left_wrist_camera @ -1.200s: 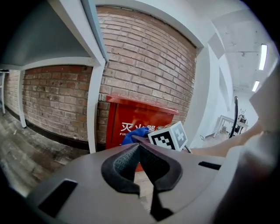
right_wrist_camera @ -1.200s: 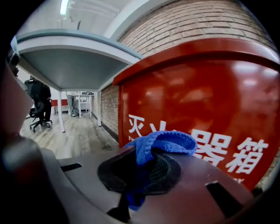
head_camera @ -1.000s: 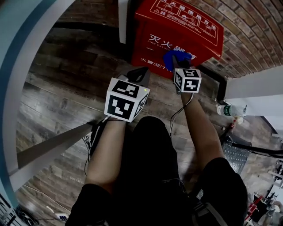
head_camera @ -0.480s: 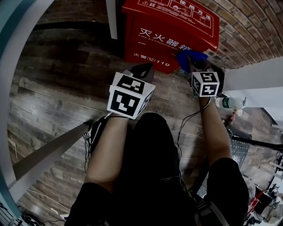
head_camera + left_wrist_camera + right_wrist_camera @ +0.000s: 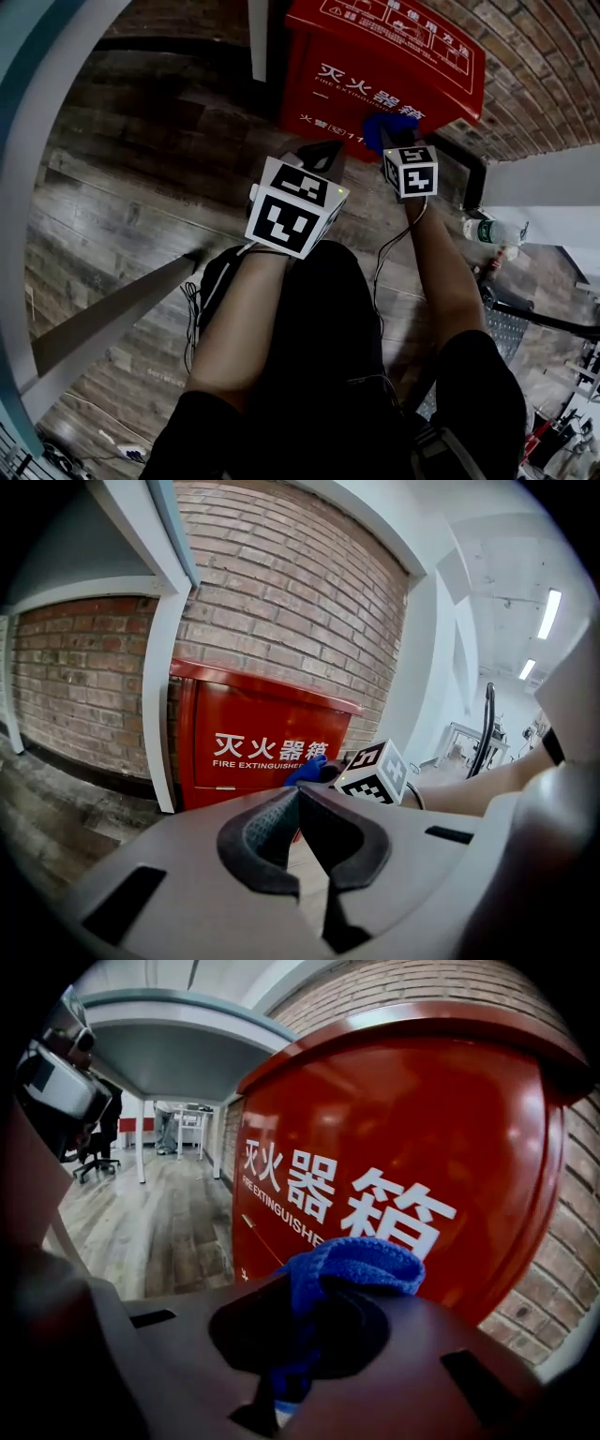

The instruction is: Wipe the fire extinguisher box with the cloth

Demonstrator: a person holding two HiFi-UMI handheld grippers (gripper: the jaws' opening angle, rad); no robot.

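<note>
The left tool (image 5: pixel 295 792) hangs over the wooden floor (image 5: pixel 141 187), jaws pressed together with nothing between them; ahead of it and slightly right stands the red fire extinguisher box (image 5: pixel 375 66), backed by the brick wall (image 5: pixel 281 583); the right tool (image 5: pixel 396 142) is clamped on a bunched blue cloth (image 5: pixel 356 1262), whose folded end pokes past the jaw tips at the box's lower front; contact is unclear.
</note>
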